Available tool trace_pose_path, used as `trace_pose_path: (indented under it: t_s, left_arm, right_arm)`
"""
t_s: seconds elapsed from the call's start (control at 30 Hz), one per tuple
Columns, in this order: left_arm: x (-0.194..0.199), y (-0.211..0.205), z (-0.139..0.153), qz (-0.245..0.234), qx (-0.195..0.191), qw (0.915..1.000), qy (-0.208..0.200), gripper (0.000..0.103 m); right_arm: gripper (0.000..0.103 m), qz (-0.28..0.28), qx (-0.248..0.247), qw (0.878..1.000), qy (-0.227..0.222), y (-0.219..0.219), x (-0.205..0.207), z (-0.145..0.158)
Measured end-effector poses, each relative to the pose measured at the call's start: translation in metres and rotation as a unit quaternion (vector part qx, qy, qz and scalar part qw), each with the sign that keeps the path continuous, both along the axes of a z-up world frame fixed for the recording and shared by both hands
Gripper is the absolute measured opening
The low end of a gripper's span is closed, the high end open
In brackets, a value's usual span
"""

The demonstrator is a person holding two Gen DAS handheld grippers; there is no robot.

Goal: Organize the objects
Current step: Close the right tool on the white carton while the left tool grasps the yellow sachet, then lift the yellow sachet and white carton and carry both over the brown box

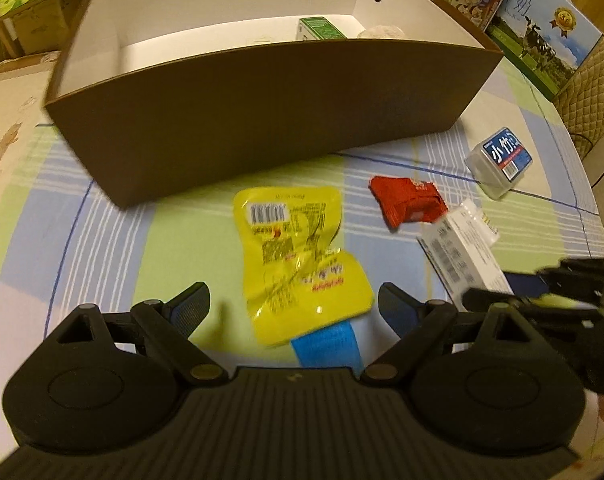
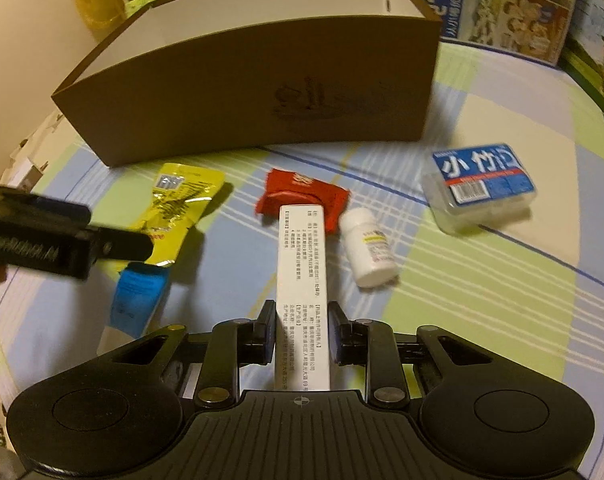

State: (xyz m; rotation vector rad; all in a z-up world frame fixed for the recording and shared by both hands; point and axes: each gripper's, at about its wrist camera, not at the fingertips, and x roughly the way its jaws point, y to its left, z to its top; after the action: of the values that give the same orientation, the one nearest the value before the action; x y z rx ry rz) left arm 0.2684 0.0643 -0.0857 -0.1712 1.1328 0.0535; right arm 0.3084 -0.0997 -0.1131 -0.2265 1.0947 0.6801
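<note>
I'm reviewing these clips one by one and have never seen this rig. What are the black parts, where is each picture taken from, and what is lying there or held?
Both pictures come from cameras on hand-held two-finger grippers, looking along the fingers. The left gripper is open above a yellow packet. The right gripper is shut on a long white box. On the checked cloth also lie a red packet, a white bottle, a blue-labelled clear case and a blue item. Behind stands an open brown box.

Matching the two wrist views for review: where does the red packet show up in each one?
Left wrist: red packet right of centre, between yellow packet and white carton.
Right wrist: red packet at centre, partly behind the carton's far end.
Shared landmark: brown box behind it.
</note>
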Motion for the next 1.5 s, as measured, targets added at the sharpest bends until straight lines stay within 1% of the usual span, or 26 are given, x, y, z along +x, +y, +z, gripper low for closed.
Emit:
trace_pose_path:
  t_s: [0.1,0.23,0.3,0.33,0.43,0.47,0.53,0.6,0.7,0.8,0.83,1.0,1.03,1.07,1.5]
  left_arm:
    - [0.013,0.001,-0.007,-0.01,-0.005,0.9999,0.005,0.089]
    - [0.029,0.001,-0.02,-0.022,-0.002,0.9996,0.017,0.088]
    - [0.035,0.0,-0.027,-0.029,0.003,0.9993,0.023,0.086]
    - [0.037,0.0,-0.03,-0.033,0.005,0.9991,0.026,0.084]
    - [0.039,-0.004,-0.034,-0.05,0.027,0.9982,0.021,0.083]
    - [0.039,-0.006,-0.034,-0.057,0.036,0.9976,0.017,0.078]
    - [0.037,-0.009,-0.034,-0.069,0.051,0.9963,0.011,0.073]
    - [0.035,-0.011,-0.035,-0.079,0.059,0.9951,0.008,0.072]
    - [0.03,-0.009,-0.034,-0.084,0.058,0.9948,0.003,0.071]
    - [0.028,-0.006,-0.032,-0.083,0.059,0.9948,0.003,0.069]
    - [0.027,-0.004,-0.032,-0.081,0.058,0.995,0.003,0.067]
    - [0.019,0.002,-0.027,-0.072,0.055,0.9959,0.001,0.066]
    - [0.018,0.002,-0.026,-0.071,0.055,0.996,0.0,0.065]
    - [0.017,0.002,-0.025,-0.07,0.054,0.9961,-0.001,0.062]
    - [-0.004,0.013,-0.009,-0.042,0.043,0.9981,-0.017,0.06]
  right_arm:
    - [0.023,-0.011,0.003,1.0,0.005,-0.01,-0.001,0.001]
    - [0.023,-0.026,0.008,1.0,0.011,-0.02,-0.002,0.002]
    - [0.023,-0.032,0.01,0.999,0.014,-0.023,-0.001,0.002]
    - [0.023,-0.033,0.011,0.999,0.015,-0.024,0.0,0.002]
    - [0.023,-0.036,0.011,0.999,0.016,-0.023,-0.001,0.003]
    - [0.023,-0.035,0.009,0.999,0.016,-0.021,-0.002,0.003]
    - [0.023,-0.035,0.008,0.999,0.016,-0.021,-0.002,0.003]
    - [0.023,-0.035,0.006,0.999,0.017,-0.021,-0.001,0.003]
    - [0.023,-0.035,0.005,0.999,0.018,-0.021,-0.001,0.002]
    - [0.023,-0.033,0.003,0.999,0.018,-0.02,-0.001,0.001]
    - [0.023,-0.033,0.002,0.999,0.018,-0.02,-0.001,0.0]
    - [0.023,-0.03,-0.003,0.999,0.02,-0.017,0.0,-0.003]
    - [0.023,-0.03,-0.004,0.999,0.02,-0.016,0.001,-0.004]
    - [0.023,-0.028,-0.006,0.999,0.019,-0.016,0.0,-0.004]
    - [0.023,-0.015,-0.018,1.0,0.017,-0.008,0.002,-0.01]
